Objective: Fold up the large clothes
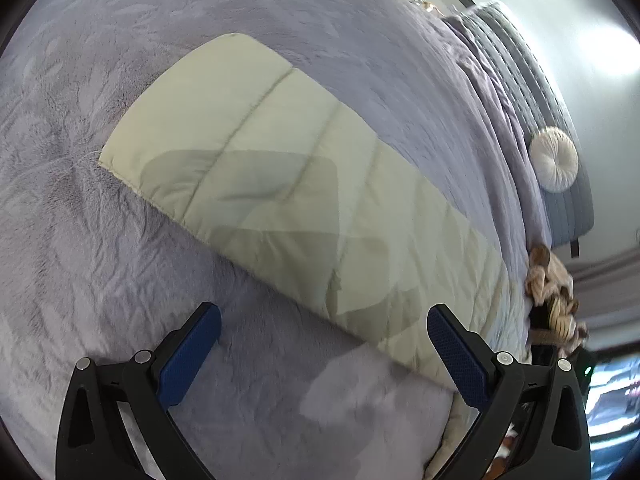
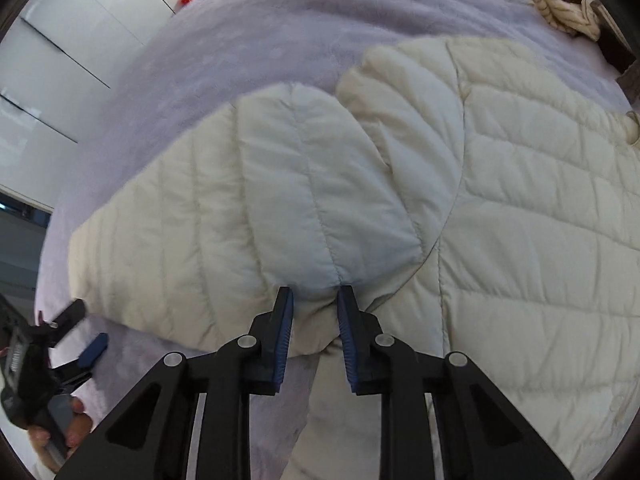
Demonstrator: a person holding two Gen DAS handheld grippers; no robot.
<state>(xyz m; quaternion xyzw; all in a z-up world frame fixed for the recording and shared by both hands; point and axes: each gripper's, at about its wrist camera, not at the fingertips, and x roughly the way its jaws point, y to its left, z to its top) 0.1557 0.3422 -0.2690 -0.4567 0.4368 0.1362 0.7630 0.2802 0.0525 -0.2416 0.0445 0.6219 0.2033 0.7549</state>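
Pinching a bunched fold at the near edge of the cream quilted jacket, the right gripper has its jaws nearly together on the fabric. The left gripper hangs wide open and empty just short of the sleeve, which runs away diagonally across the lavender bedspread. Probably the sleeve hem lies farthest; blur hides it.

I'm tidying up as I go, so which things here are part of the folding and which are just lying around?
Part of the job:
cream puffer jacket
right hand-held gripper, pinching its edge
left hand-held gripper, open

Lying about:
round white cushion
striped garment
lavender blanket underneath
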